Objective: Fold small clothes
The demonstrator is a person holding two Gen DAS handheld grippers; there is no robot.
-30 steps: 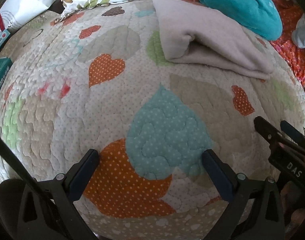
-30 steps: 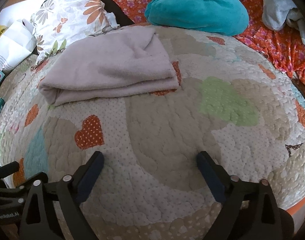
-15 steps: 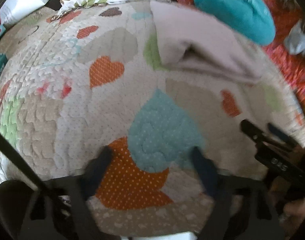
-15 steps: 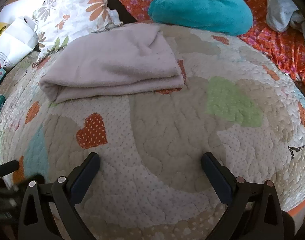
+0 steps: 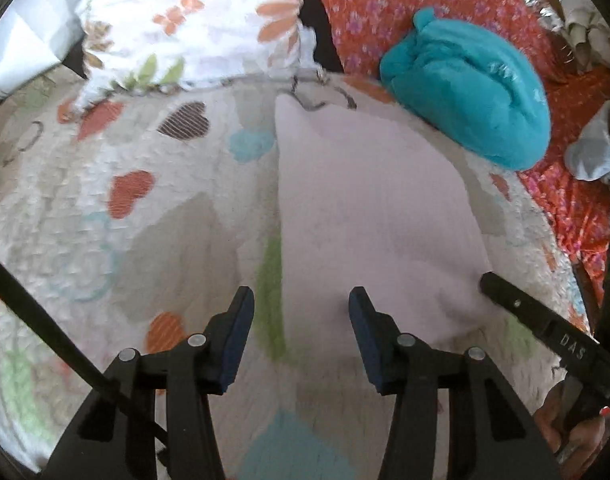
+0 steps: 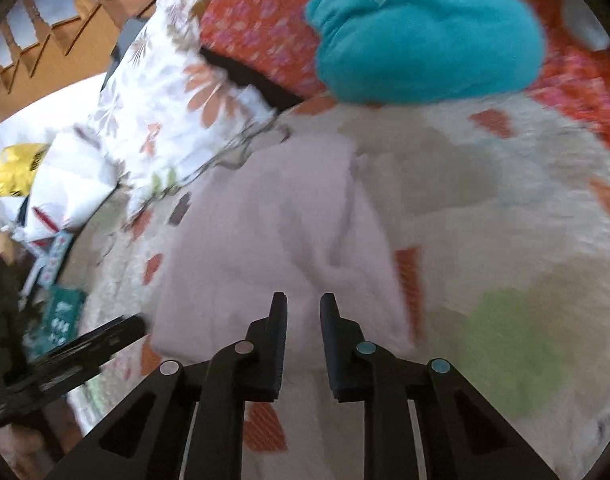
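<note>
A folded pale pink-grey cloth [image 5: 365, 216] lies on the heart-patterned quilt [image 5: 153, 216]. My left gripper [image 5: 301, 304] is open over the cloth's near left corner, with one finger off the cloth over the quilt. My right gripper [image 6: 303, 312] has its jaws narrowed but apart, hovering over the cloth's [image 6: 273, 232] near edge, holding nothing. The right gripper's finger [image 5: 517, 304] shows at the cloth's near right corner in the left wrist view. The left gripper [image 6: 105, 338] shows at the cloth's left in the right wrist view.
A bundled teal garment [image 5: 473, 100] lies just beyond the cloth on an orange flowered sheet [image 5: 385, 4]. A floral pillow [image 5: 193, 20] sits at the back left. A grey-white garment [image 5: 597, 148] lies far right. Boxes and bags [image 6: 57, 248] crowd the bed's left edge.
Both grippers have moved forward across the quilt to the folded cloth. Both sets of jaws have narrowed, the right more than the left. The views are blurred from motion.
</note>
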